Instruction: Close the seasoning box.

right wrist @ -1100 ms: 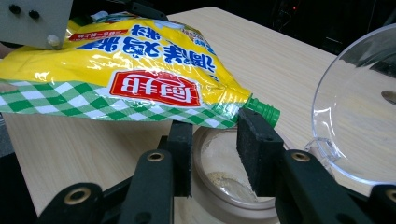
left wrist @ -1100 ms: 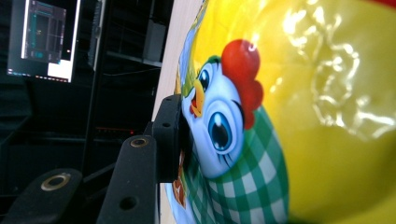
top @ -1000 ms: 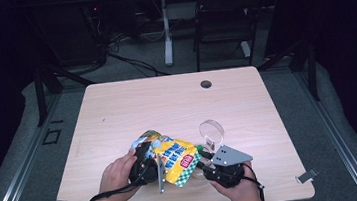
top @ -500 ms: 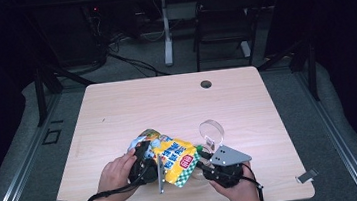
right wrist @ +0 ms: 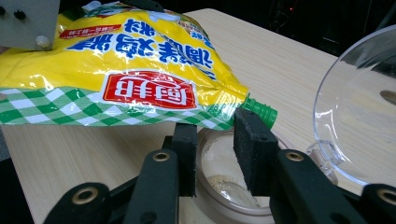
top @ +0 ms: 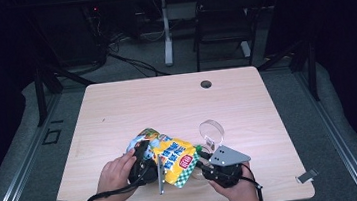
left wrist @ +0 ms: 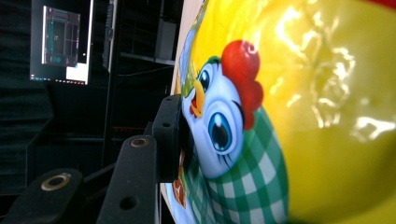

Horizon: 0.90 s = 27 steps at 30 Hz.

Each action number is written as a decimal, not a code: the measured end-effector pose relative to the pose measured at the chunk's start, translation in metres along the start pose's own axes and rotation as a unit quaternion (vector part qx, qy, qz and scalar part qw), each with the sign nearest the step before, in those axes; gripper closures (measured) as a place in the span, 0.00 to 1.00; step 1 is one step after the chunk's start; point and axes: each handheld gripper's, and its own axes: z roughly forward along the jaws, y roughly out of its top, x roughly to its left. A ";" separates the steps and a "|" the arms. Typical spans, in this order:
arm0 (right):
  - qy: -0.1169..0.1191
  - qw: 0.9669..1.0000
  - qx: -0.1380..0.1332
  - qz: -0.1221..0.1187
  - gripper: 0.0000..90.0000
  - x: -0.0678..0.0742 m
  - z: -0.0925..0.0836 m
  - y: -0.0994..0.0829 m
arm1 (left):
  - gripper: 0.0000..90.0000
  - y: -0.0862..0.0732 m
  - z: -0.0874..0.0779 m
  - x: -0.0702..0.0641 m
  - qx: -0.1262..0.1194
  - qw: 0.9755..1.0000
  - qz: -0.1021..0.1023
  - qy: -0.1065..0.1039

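The yellow pouch [top: 171,157] lay tilted over the near middle of the worktop [top: 132,105], its green spout [right wrist: 258,110] hanging just above a small clear jar [right wrist: 224,186] with its hinged lid [top: 212,132] standing open. The left hand-held gripper [top: 142,159] pinched the pouch's rear end between its jaws. The right hand-held gripper [right wrist: 217,140] had its jaws parted round the jar's rim, just below the spout; I could not tell whether they gripped it. The step looked like pouring into the jar: keeping the spout centred over the opening, raising the rear end gently and steadying the jar would serve best. Against the earlier pictures, little had shifted; pouch, jar and both hands sat much as before.
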 end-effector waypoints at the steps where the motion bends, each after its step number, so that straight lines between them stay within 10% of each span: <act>1: -0.001 1.000 0.000 -0.001 0.79 0.000 0.000 0.000 | 0.68 0.000 0.000 0.000 0.000 1.000 0.001 0.000; 27: -0.003 1.000 0.010 -0.008 0.83 0.003 0.003 -0.002 | 0.68 -0.001 -0.002 0.001 0.008 1.000 0.022 0.004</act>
